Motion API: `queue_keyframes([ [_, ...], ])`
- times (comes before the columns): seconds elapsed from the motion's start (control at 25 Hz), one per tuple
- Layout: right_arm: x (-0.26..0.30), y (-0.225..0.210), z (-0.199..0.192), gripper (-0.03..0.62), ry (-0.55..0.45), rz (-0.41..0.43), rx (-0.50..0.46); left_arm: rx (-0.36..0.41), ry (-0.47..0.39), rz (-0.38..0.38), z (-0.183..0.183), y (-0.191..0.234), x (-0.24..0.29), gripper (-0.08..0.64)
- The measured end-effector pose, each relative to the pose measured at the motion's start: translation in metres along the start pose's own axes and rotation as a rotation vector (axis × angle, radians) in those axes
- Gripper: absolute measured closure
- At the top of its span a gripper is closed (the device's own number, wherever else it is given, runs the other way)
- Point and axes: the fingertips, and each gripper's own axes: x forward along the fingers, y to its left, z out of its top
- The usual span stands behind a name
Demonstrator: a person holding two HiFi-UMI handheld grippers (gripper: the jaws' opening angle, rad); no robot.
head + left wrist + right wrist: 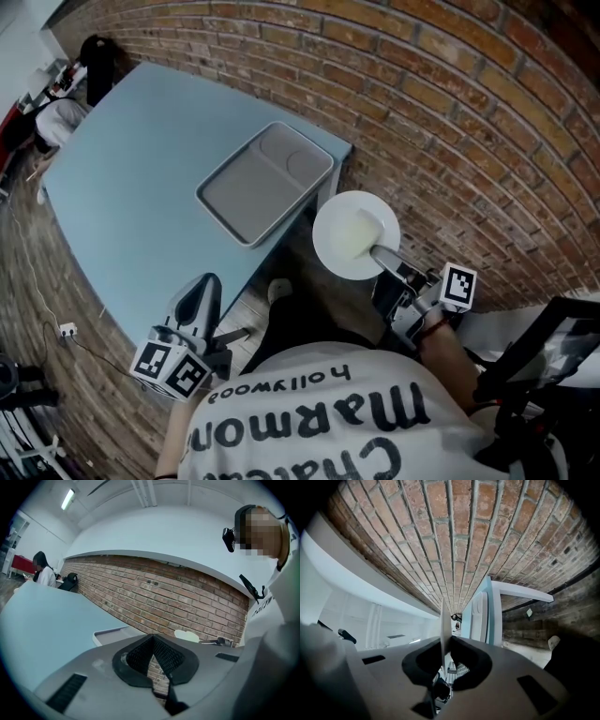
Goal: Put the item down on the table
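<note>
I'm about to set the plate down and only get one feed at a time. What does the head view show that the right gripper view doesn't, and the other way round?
Only the head view: the plate's whole round face, held just off the table's corner, and the left gripper low by the table's near edge. Only the right gripper view: the right gripper with its jaws clamped on the plate's rim, the plate seen as a thin edge. Both: the table, the grey tray on it, and the brickwork.
</note>
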Motion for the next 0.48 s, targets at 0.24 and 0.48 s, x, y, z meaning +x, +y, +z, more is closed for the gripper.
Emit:
queue_keyframes([
  [0.24, 0.017, 0.002, 0.012, 0.566, -0.008, -0.001, 0.004, 0.000, -0.017, -0.017, 0.015, 0.014, 0.023, 0.552],
  [0.48, 0.040, -0.008, 0.022, 0.566, 0.001, -0.019, 0.015, -0.012, -0.006, -0.015, 0.020, 0.031, 0.038, 0.552],
])
